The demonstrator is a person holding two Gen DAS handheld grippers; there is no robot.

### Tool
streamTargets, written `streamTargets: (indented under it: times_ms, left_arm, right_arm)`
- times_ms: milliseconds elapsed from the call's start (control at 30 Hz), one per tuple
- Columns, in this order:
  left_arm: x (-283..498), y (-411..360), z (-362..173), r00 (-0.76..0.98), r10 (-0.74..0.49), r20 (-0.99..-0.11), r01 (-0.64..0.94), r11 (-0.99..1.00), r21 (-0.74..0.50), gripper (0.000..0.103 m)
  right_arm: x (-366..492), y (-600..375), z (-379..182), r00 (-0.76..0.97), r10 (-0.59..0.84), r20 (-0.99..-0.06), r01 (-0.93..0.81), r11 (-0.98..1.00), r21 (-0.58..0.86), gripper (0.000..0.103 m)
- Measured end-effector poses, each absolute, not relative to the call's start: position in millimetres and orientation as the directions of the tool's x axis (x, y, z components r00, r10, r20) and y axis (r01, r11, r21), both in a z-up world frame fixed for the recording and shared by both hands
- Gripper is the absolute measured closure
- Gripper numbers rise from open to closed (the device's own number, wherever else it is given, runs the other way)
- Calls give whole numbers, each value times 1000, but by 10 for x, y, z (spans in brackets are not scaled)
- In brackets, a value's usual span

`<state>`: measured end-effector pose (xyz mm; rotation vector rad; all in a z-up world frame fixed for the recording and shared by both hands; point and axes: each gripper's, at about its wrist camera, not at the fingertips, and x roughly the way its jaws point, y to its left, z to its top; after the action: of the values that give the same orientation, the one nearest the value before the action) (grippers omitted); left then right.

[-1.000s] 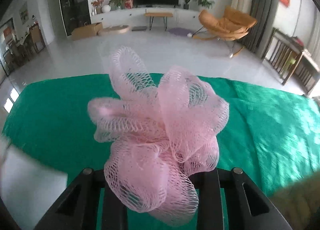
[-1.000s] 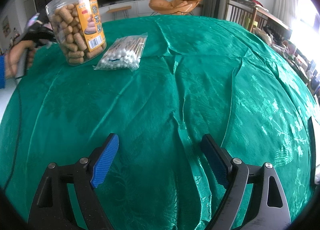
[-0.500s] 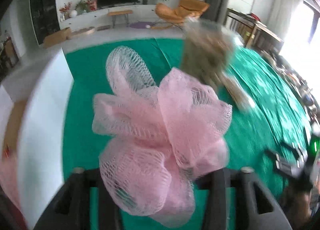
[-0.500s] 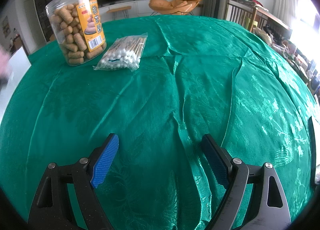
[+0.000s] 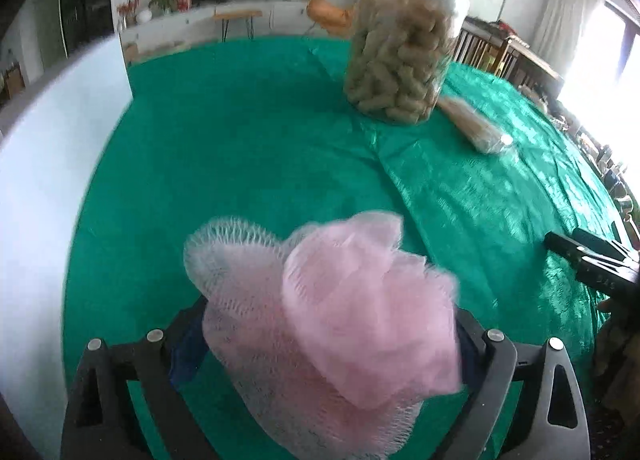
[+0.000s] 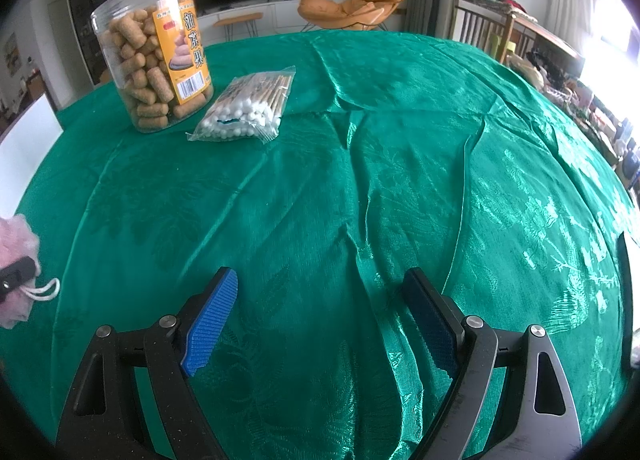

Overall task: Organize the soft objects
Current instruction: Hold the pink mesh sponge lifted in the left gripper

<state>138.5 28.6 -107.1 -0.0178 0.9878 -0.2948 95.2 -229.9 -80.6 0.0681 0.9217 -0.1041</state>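
Holding: left claw (image 5: 324,344) sits low in the left wrist frame with a pink loofah (image 5: 332,324) between its fingers; the jaws stand wide, and whether they press the mesh I cannot tell.
Loofah: fills lower centre of the left frame, blurred; it also shows at the left edge of the right wrist frame (image 6: 16,260), with a white cord loop (image 6: 42,292) hanging.
Right claw: (image 6: 320,316) released, blue pads (image 6: 210,320) apart, low centre of its frame, nothing between them.
Surface: green cloth (image 6: 360,163), creased, covers it.
Jar: (image 6: 154,51) upright, upper left of the right frame, full of tan snacks.
Swabs: bagged cotton swabs (image 6: 246,107) lie just beside the jar, to its right in frame.
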Motion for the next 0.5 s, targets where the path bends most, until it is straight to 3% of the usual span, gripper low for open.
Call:
streamTargets:
  times_ms: [267,500]
  left_arm:
    - [1351,117,-1172,554,-182,-813,270,962,-31,0]
    - [1359,154,-1154,555,-185,-811,269,962,-35,0]
  right_arm:
    - [955,-2300,-807,600,-61,-798,119,993,14,16]
    - [955,-2300,-806,600,-61,-798,119,993,14,16]
